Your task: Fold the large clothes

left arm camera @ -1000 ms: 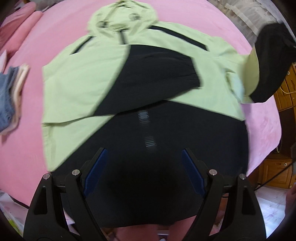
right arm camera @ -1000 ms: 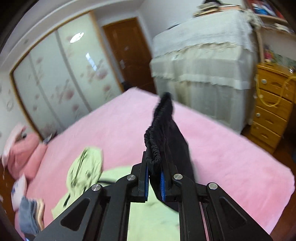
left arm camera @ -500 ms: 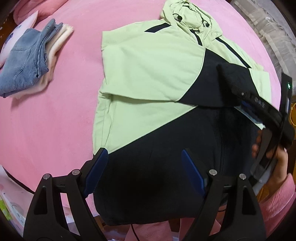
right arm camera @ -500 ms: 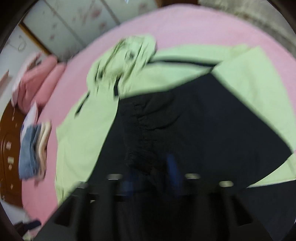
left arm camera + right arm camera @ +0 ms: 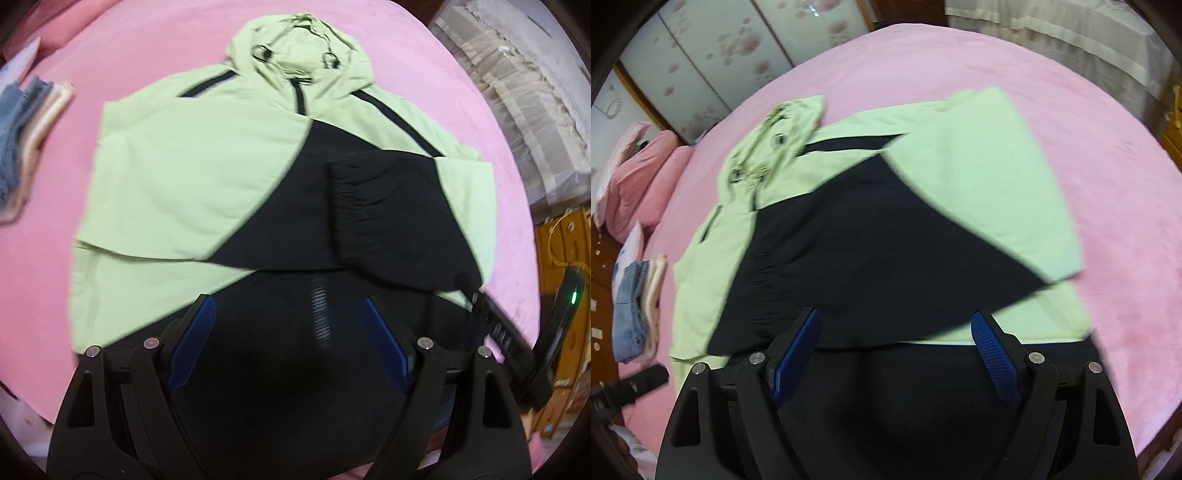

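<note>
A light green and black hooded jacket (image 5: 192,173) lies flat on the pink bed, hood at the far end. Both sleeves are folded in across its chest; the black cuff (image 5: 347,206) of one rests on the other. It also shows in the right wrist view (image 5: 979,173). My left gripper (image 5: 288,325) is open and empty above the jacket's black lower part. My right gripper (image 5: 894,339) is open and empty above the same hem area. The right gripper's body shows at the right edge of the left wrist view (image 5: 517,339).
The pink bed (image 5: 147,48) carries a folded stack of jeans and pale cloth (image 5: 635,306) at its left side. Pink pillows (image 5: 639,173) lie at the far left. A cloth-covered piece of furniture (image 5: 517,92) and a wooden drawer unit (image 5: 569,266) stand to the right of the bed.
My right gripper brought the black cuff over the jacket's chest, opened and let it go. The sleeve now lies folded across the front. My left gripper stayed open while its view shifted.
</note>
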### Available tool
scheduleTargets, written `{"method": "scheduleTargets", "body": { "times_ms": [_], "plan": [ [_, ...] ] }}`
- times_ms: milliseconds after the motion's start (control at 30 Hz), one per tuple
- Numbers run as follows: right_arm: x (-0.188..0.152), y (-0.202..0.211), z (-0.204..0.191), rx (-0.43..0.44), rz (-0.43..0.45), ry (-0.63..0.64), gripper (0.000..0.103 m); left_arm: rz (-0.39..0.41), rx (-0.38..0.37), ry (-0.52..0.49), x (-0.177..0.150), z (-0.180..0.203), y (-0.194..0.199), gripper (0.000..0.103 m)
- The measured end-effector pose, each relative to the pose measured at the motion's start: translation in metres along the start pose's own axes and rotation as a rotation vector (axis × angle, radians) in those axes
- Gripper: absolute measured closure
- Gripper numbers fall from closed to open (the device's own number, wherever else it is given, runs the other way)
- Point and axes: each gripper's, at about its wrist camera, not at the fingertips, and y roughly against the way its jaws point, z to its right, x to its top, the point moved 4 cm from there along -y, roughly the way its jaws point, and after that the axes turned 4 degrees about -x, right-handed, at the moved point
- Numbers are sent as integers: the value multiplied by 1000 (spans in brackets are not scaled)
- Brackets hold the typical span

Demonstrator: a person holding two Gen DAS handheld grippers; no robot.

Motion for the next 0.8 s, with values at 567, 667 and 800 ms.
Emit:
{"method": "scheduleTargets", "body": {
  "times_ms": [567,667,800],
  "plan": [
    [14,-25,162,-25,-83,220,18,-53,47,198,17,55,-127,66],
    [13,-32,170,-9,-100,259,18,7,24,101,23,80,-117,79],
    [11,-41,174,-13,-99,305,17,104,-26,-28,40,118,-89,82]
  ]
}}
